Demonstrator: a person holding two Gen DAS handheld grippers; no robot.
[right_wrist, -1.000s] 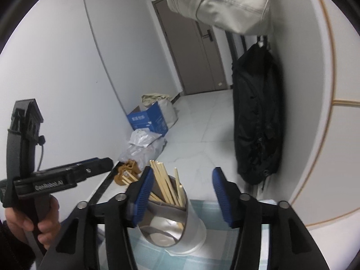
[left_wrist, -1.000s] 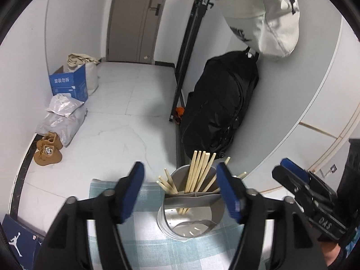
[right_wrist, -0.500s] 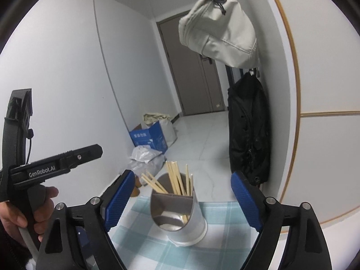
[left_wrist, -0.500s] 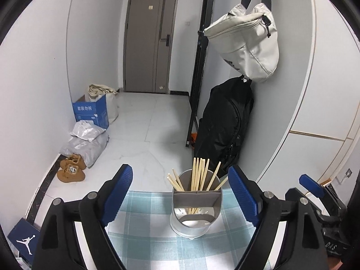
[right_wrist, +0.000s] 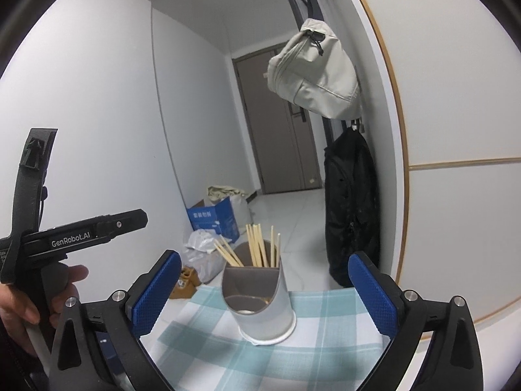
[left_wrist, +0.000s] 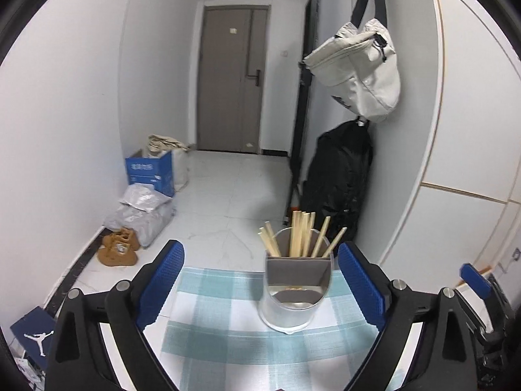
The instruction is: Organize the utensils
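A metal utensil holder (left_wrist: 294, 291) (right_wrist: 259, 299) stands on the checked tablecloth (left_wrist: 234, 342) (right_wrist: 325, 352) near the table's far edge. Several wooden chopsticks (left_wrist: 301, 234) (right_wrist: 255, 246) stick up from its back compartment; the front compartment looks empty. My left gripper (left_wrist: 260, 286) is drawn back from the holder, its jaws opening wide with nothing between the blue pads (left_wrist: 161, 283). My right gripper (right_wrist: 260, 296) is likewise back from the holder, jaws opening, holding nothing. In the right wrist view a hand (right_wrist: 35, 303) holds the left gripper's handle at the left.
Beyond the table edge lies a white tiled floor with a blue box (left_wrist: 149, 171), grey bags (left_wrist: 140, 211) and brown shoes (left_wrist: 119, 251) along the left wall. A black backpack (left_wrist: 338, 179) and a beige bag (left_wrist: 358, 68) hang on the right wall.
Both grippers have pulled back from the holder and their jaws have spread much wider. The holder now looks smaller and stands free on the cloth.
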